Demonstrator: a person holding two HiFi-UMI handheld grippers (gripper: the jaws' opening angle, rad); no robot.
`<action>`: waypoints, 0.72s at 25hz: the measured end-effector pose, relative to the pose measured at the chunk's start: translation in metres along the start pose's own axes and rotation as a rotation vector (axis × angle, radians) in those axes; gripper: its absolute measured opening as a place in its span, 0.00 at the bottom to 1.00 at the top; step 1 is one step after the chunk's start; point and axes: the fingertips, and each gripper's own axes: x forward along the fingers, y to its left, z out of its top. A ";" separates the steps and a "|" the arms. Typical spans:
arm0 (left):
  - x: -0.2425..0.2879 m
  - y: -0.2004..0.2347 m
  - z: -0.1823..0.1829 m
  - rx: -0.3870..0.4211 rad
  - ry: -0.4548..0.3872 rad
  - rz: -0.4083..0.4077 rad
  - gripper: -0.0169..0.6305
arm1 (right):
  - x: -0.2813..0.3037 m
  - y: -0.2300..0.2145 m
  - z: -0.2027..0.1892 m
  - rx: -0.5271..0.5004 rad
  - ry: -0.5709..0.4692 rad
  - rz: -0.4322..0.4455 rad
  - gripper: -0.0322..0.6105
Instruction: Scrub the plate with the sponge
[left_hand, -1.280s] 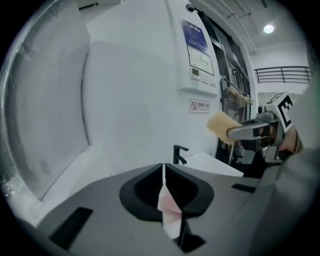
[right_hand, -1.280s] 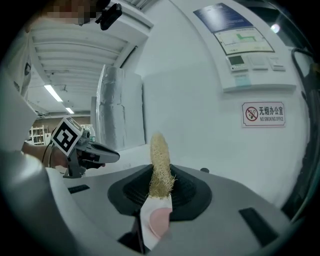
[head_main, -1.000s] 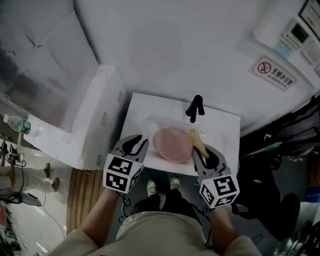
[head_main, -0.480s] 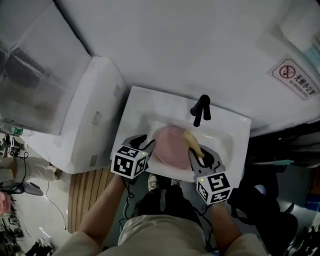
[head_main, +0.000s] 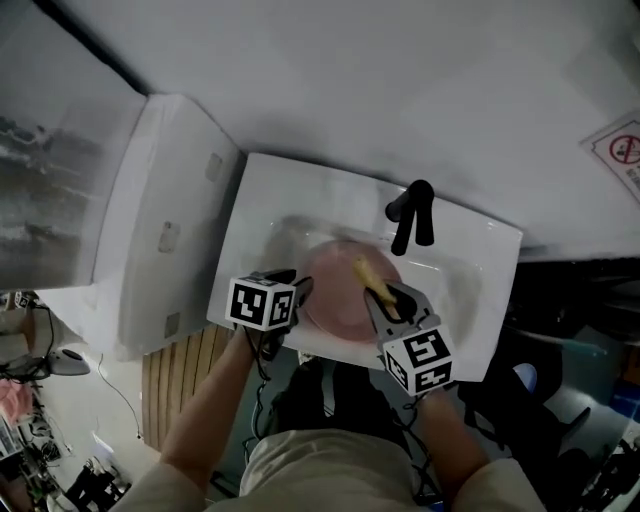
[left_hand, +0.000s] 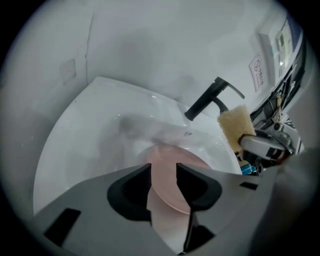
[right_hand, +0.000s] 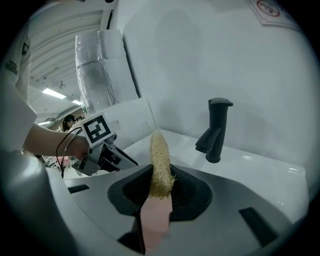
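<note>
The pink plate (head_main: 335, 295) lies in the basin of a white sink (head_main: 270, 200), below a matte black faucet (head_main: 413, 215) mounted on the sink's back ledge. The left gripper (head_main: 290, 288) hangs at the plate's left rim. Its jaws have just been opening and stand wide apart, and in the left gripper view the plate's near edge shows in the gap between them; whether either pad touches it cannot be told. The right gripper (head_main: 393, 298) is over the plate's right side with its 2 jaws clamped on a yellowish, coarse-fibred sponge (head_main: 372, 280). The sponge sticks out past the jaw tips and reaches over the plate toward the faucet. Each gripper carries a cube with black-and-white square markers. On the grey wall at the far right hangs a white sign (head_main: 622, 148) with a red circle-and-slash prohibition symbol, cut off by the frame edge; its print is too small to read.
</note>
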 end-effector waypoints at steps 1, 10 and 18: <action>0.006 0.003 -0.003 -0.013 0.017 0.000 0.28 | 0.005 -0.001 -0.004 0.000 0.013 0.007 0.19; 0.039 0.027 -0.028 -0.096 0.133 0.043 0.17 | 0.041 -0.002 -0.035 0.005 0.108 0.062 0.19; 0.044 0.032 -0.027 -0.159 0.113 0.063 0.07 | 0.078 0.005 -0.074 -0.033 0.281 0.126 0.19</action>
